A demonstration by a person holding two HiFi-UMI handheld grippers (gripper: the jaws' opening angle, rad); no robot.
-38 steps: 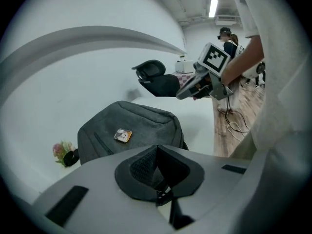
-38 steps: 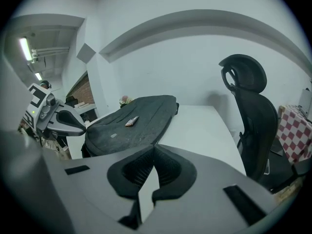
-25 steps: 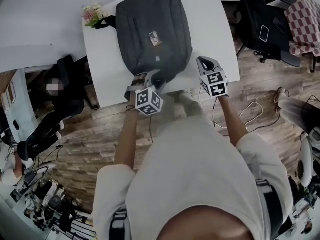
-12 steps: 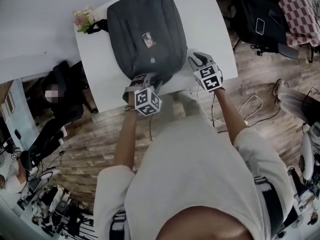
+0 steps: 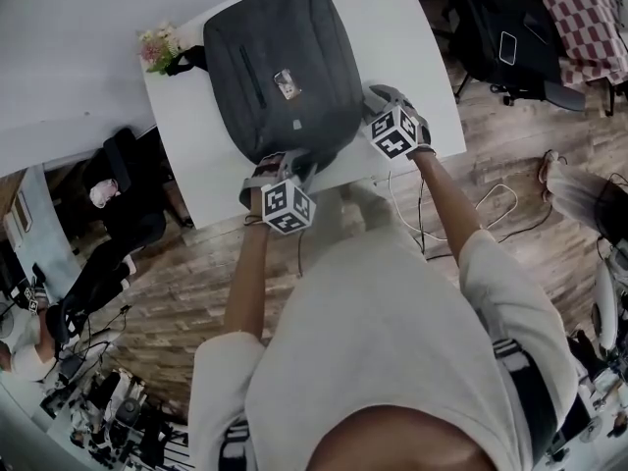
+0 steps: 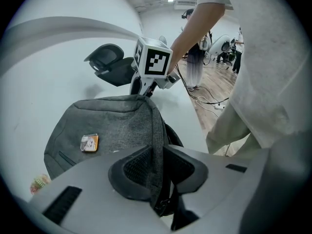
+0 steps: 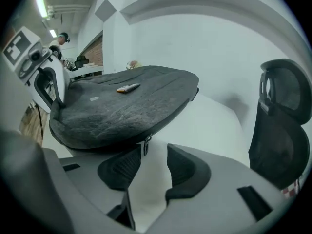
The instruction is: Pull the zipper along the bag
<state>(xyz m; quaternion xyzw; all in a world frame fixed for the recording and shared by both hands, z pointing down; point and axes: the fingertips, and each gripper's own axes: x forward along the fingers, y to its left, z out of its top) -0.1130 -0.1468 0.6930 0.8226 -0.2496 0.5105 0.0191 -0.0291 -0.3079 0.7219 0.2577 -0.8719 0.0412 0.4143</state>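
Observation:
A dark grey backpack lies flat on the white table. My left gripper is at its near edge. In the left gripper view its jaws are closing, and my left gripper pinches a fold of the bag's edge fabric between the pads. My right gripper is at the bag's right side. Its jaws are opening with nothing pressed between them. In the right gripper view the small metal zipper pull hangs from the bag's rim just ahead of my right gripper.
A small bunch of flowers sits by the bag's far left corner. Black office chairs stand to the right of the table, one close by. Cables lie on the wooden floor. A seated person is at the left.
My right gripper has moved up and left against the bag's side, and its jaws have gone from shut to open. The left gripper stayed at the near edge and closed on the fabric.

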